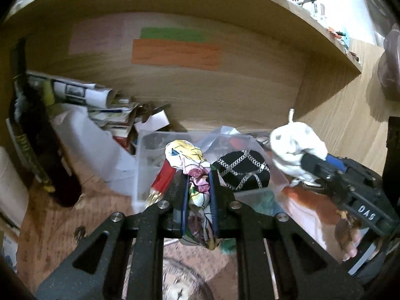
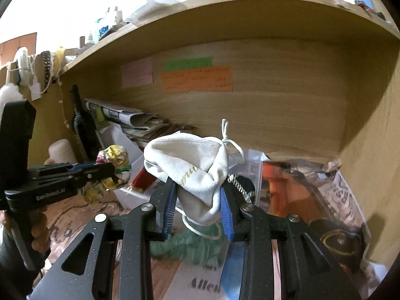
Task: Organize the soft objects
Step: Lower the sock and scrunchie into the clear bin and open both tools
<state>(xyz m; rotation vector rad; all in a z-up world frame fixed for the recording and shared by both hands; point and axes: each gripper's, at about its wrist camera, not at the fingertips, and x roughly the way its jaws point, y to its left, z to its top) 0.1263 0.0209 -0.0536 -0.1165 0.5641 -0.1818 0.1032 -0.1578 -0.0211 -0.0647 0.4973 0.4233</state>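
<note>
So the clear plastic bin [image 1: 147,150] sits under the wooden shelf [image 1: 200,7], straight ahead of and just below both my grippers. A black chain-print bundle [image 1: 242,170] is already in it. My right gripper [image 2: 197,200] is clamped on the white drawstring pouch [image 2: 192,167], which bulges up past the fingertips, cord dangling. My left gripper [image 1: 198,175] pinches the floral cloth [image 1: 187,157] lengthwise between the fingers. Left looks nearer the bin's middle, so I'd guess it drops first
</note>
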